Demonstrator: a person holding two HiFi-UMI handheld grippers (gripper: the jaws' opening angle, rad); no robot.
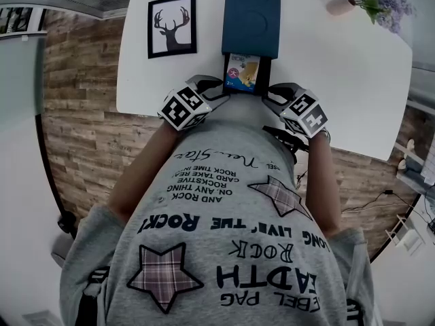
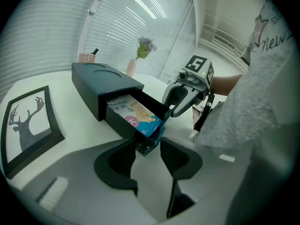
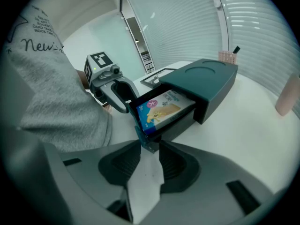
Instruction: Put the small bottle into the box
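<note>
One dark box (image 2: 105, 83) on the surface (image 1: 340, 80), one drawer (image 2: 121, 123) out, one bandage packet (image 2: 133, 116) inside. Left gripper (image 2: 147, 146) clamped on a drawer corner, right gripper (image 3: 150, 146) on another.

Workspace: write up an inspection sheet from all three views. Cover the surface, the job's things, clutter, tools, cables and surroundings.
Surface: white table.
Job's things: dark box, its drawer pulled out toward the person. Small bottle: nothing seen.
Clutter: bandage packet lying in the drawer; framed deer picture; vase of flowers at the far corner; pink holder behind the box.
Tools: left tool and right tool each appear closed on a front corner of the drawer.
Cables: dark cable on the floor at right.
Surroundings: wood-pattern floor; window blinds.
</note>
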